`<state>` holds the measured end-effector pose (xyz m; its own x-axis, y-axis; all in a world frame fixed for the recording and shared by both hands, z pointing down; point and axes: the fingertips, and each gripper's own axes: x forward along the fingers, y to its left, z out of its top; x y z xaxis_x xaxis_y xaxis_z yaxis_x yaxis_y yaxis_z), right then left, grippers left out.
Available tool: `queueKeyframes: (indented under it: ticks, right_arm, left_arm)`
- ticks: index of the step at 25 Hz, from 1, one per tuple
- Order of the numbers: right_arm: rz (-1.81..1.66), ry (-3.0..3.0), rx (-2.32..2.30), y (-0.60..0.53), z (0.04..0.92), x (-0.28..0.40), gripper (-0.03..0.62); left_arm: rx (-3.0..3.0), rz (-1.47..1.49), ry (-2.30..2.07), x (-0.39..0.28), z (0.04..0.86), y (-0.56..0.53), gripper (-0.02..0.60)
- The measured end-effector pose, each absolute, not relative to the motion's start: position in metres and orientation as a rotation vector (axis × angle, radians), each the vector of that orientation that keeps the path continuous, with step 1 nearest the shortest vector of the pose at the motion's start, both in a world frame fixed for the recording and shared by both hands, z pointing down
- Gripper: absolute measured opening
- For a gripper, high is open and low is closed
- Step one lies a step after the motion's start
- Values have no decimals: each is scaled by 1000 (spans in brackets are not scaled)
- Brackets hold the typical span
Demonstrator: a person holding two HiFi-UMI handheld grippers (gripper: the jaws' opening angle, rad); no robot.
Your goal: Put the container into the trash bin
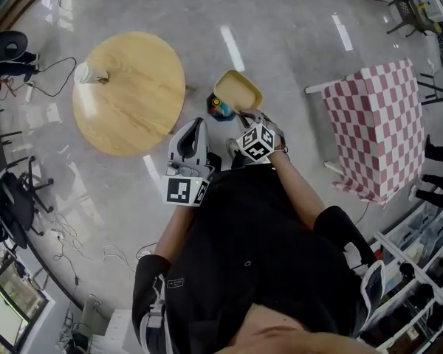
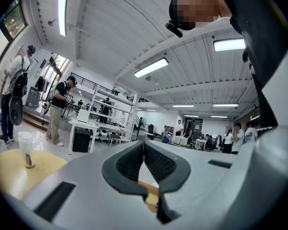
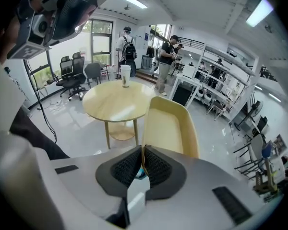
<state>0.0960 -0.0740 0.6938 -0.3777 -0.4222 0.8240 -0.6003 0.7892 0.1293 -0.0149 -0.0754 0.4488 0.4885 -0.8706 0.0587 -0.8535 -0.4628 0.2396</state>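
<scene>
Yellow container (image 1: 238,91) over grey floor (image 1: 280,35), nr wood table (image 1: 133,102).

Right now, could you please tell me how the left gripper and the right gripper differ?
The right gripper grips the rim of the yellow container; the left gripper is shut on nothing. The right gripper tilts downward; the left gripper points about level. Both have closed jaws.

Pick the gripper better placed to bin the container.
Right. The right gripper is shut on the rim of the container, close by the trash bin. The left gripper is shut on nothing.
</scene>
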Motion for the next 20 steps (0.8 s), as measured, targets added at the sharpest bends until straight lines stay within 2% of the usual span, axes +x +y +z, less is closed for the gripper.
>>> queueKeyframes:
  ticks: [9,11,12,20]
  right_arm:
    - [316,-1919,722,-83,733,90,49]
    - [311,-1900,721,-86,740,92,106]
    - [313,-1898,720,-87,742,92,114]
    - [336,-1909,726,-86,741,88,111]
  left_arm:
    - [2474,-92,-1492,-37,452,-86,11]
    - [2465,-88,-1504,-42,453,-87,11]
    - [2462,-85,-1508,-44,454,-87,11]
    - [2456,-83,-1513,-50,456,-83,11]
